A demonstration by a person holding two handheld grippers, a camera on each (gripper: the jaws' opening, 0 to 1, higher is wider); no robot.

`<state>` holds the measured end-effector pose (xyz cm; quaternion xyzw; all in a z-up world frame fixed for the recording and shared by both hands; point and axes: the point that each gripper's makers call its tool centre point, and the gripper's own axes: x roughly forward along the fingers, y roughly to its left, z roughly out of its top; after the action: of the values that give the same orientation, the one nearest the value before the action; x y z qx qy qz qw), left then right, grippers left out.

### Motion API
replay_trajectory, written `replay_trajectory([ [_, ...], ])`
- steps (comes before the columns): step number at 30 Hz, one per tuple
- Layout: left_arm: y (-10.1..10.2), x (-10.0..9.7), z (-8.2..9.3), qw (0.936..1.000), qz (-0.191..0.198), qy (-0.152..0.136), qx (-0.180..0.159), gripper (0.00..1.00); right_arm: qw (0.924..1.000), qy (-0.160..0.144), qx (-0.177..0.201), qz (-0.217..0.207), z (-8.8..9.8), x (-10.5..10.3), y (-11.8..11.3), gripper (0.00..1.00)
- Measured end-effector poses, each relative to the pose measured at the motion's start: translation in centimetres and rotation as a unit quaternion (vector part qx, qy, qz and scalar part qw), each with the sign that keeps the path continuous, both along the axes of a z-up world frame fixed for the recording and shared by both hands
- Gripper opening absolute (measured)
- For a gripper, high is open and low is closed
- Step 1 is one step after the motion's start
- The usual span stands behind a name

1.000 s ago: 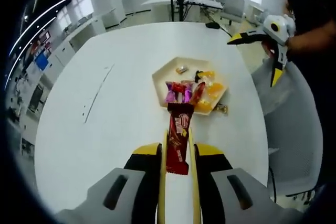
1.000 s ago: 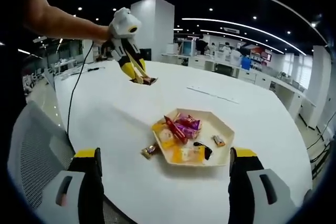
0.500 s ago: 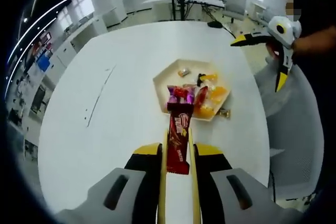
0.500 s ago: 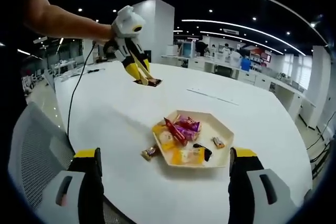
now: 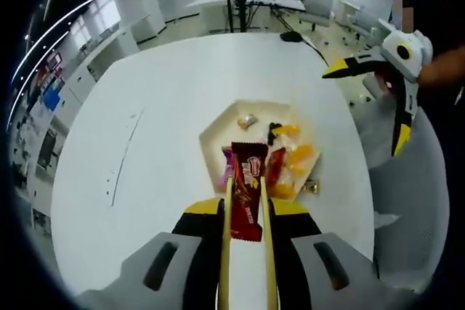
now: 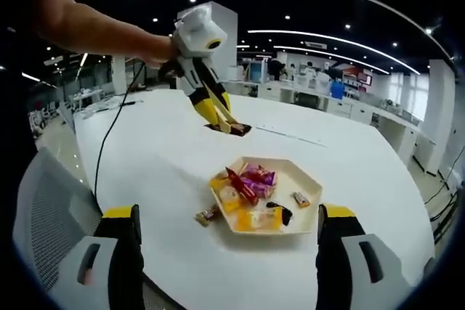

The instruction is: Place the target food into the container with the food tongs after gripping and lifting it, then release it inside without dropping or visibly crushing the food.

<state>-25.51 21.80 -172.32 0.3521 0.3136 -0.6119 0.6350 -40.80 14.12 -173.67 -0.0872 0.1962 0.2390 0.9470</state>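
Above the white table's (image 5: 145,92) middle, your left gripper (image 5: 245,205) clamps a red snack bar (image 5: 247,190) over the hexagonal tray (image 5: 218,125); next, lower it and ease open inside. The right gripper view shows your right gripper (image 6: 225,252) spread empty, plus a stray candy (image 6: 206,215) at the tray's edge.

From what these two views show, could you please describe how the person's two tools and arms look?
Each tool has a light grey body with black slots, black inner faces and yellow caps near the jaws. The left tool carries long, thin, pale yellow tongs. Seen from outside, the left tool and right tool have white bodies, with yellow-and-black jaws. A black cable hangs below the left arm. Both forearms are bare; no sleeve reaches the wrist.
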Motion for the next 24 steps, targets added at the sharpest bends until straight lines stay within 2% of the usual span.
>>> replay_trajectory([
  [4,-2.0,-0.1,-0.1,1.0,-0.007,0.001,-0.003,0.2,0.9999,-0.005,0.015,-0.006,0.5,0.2,-0.1,0.99],
  [15,-7.4,-0.3,-0.6,0.9996,-0.02,0.015,-0.009,0.2,0.9997,-0.007,0.021,-0.01,0.6,0.3,-0.1,0.99],
  [24,-9.0,0.1,-1.2,0.9996,-0.028,0.007,-0.003,0.21,0.9995,-0.009,0.027,-0.011,0.7,0.3,-0.1,0.99],
])
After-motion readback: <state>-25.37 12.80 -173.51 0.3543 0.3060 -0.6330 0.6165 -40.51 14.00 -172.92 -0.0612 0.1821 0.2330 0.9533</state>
